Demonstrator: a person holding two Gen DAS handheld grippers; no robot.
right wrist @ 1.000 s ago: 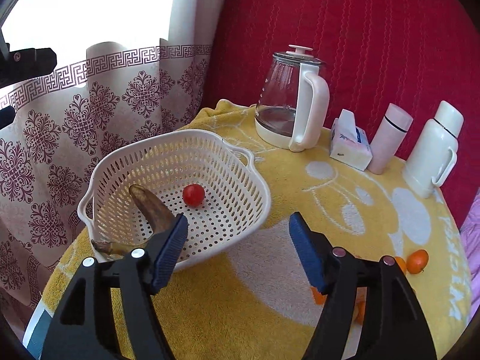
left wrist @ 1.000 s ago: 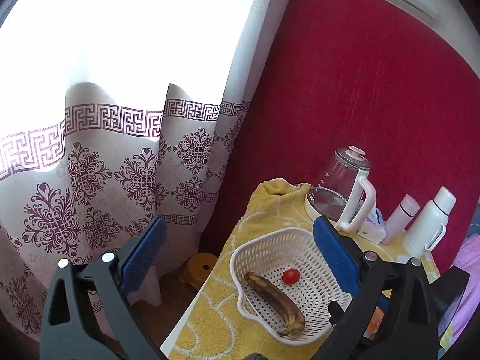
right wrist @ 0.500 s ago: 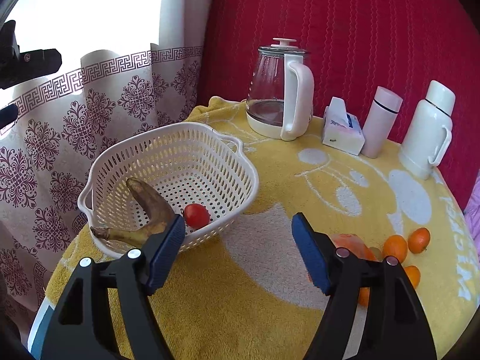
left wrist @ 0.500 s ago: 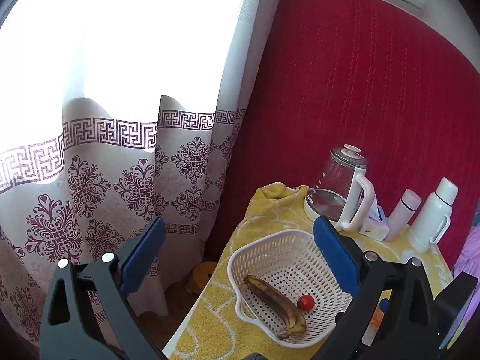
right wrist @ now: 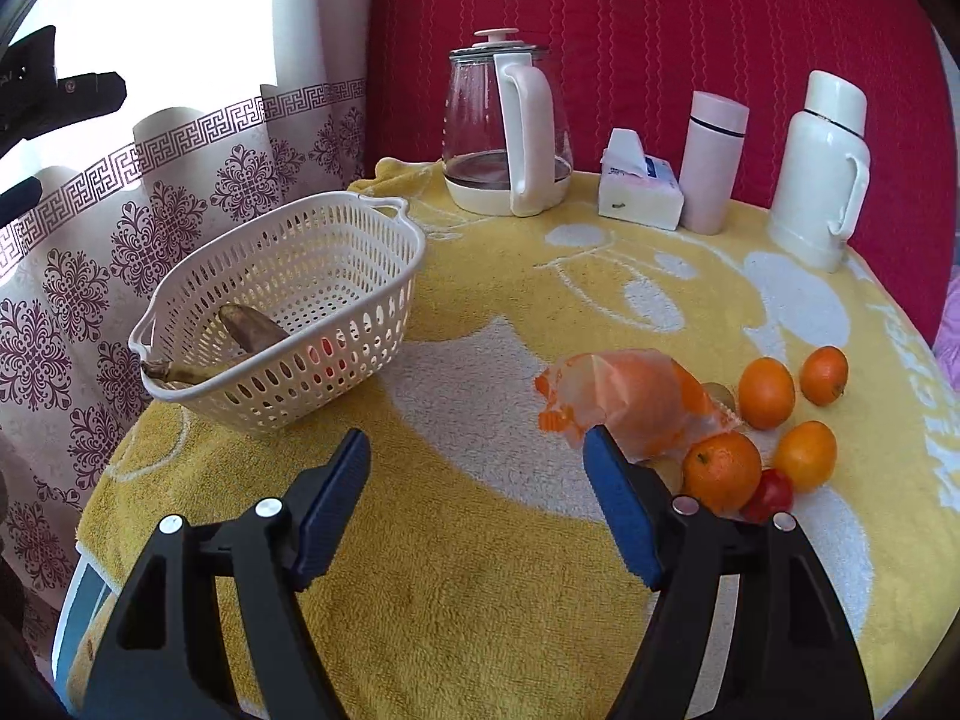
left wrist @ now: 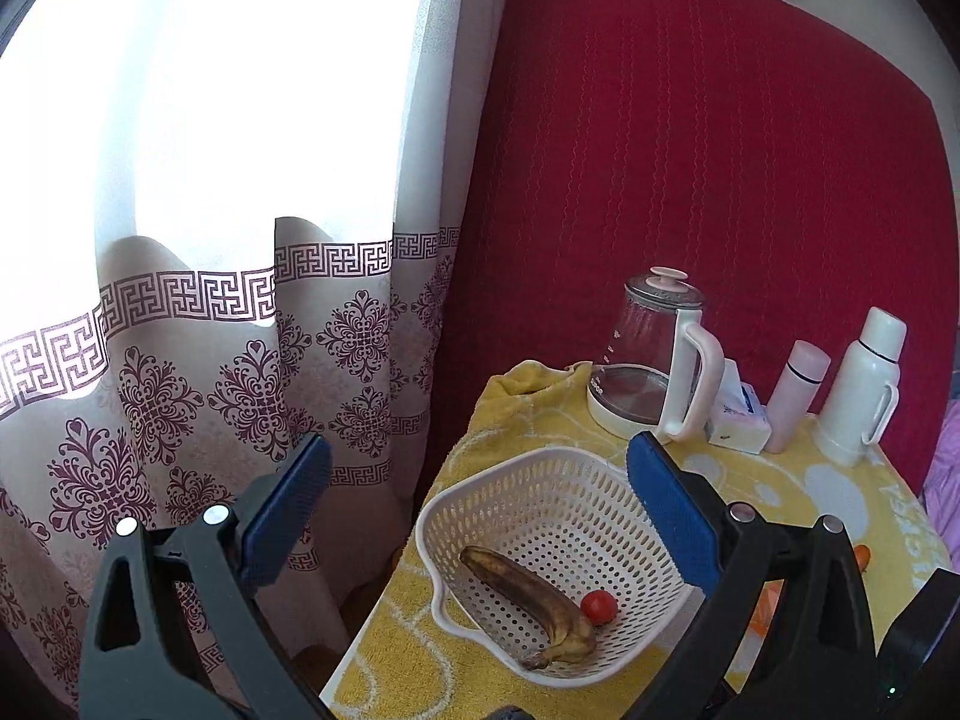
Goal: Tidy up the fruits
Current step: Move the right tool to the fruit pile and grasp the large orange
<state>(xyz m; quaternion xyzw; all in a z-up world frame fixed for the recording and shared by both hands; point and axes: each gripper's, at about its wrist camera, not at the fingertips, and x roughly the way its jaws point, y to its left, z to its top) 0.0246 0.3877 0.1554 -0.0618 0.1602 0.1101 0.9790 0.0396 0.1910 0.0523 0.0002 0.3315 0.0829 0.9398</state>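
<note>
The left gripper hangs high over the table's left end, fingers spread wide and holding nothing; the right gripper hovers low above the yellow towel, its blue pads likewise parted and empty.

The white basket sits at the towel's left side, near the curtain; inside lie a browned banana and a small tomato, the tomato touching the banana near its stem end; from the right wrist view the tomato shows only as red through the basket's holes.

The loose fruit is on the towel to the right, well apart from the basket: four oranges clustered together, a second tomato tucked against the nearest one, and a crumpled orange bag just left of them, close beside the right gripper's right finger; something pale peeks out beside the bag, too hidden to name.

Along the red wall stand a glass kettle, a tissue pack, a pink flask and a white thermos, in that order from left to right.
</note>
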